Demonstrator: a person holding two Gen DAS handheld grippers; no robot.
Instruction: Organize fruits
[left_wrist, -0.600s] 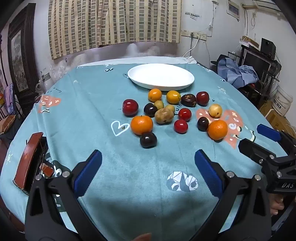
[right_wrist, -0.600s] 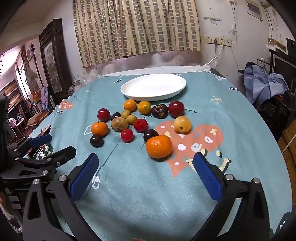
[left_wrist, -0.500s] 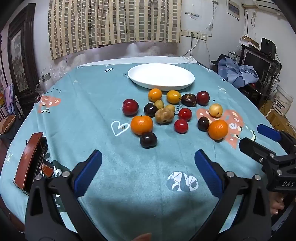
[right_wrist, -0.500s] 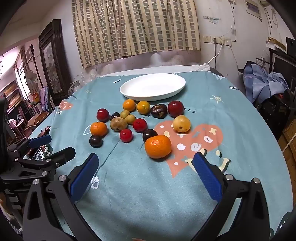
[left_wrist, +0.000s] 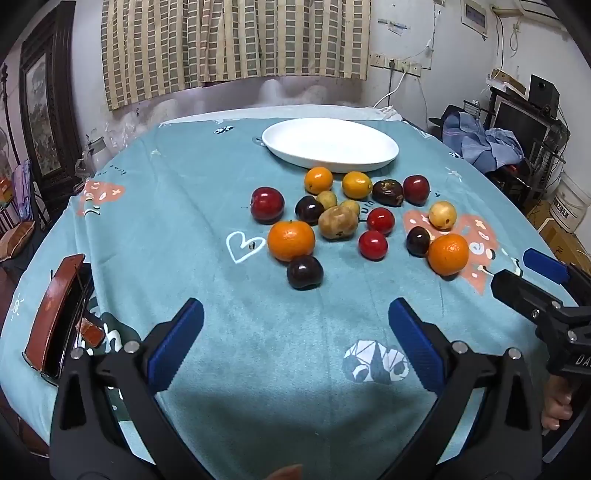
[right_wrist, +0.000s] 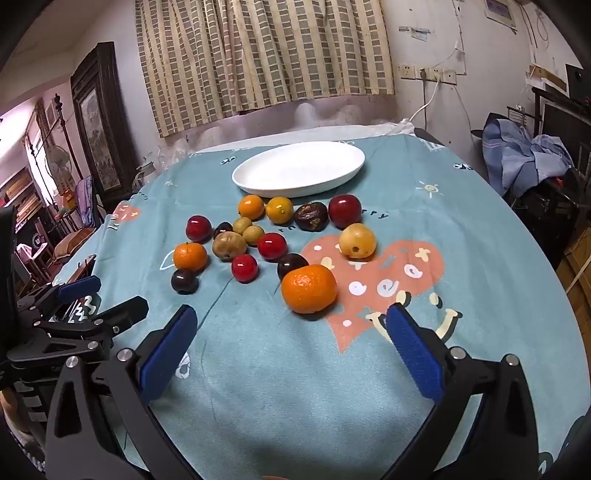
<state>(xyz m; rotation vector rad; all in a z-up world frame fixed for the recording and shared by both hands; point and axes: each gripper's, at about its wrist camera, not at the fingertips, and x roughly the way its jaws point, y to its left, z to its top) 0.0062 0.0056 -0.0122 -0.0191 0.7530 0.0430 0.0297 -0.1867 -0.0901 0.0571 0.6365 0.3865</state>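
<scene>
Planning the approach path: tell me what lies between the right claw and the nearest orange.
Only bare tablecloth, as the right wrist view shows. The right claw is open just short of the orange, with nothing between them.

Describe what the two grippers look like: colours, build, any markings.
Both the left gripper and right gripper are matte black, angular frames with silver bolts and ribbed blue fingertips. White lettering starting "DA" marks the right gripper's body. No cables or sleeves show.

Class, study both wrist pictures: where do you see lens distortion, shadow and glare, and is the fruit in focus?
Left wrist view: fisheye bends the tablecloth edge, black corners, soft shadow at the bottom, fruit sharp. Right wrist view: same bending, the curtain bows, small highlights on the red fruit, the near orange crisp with a shadow beneath.
</scene>
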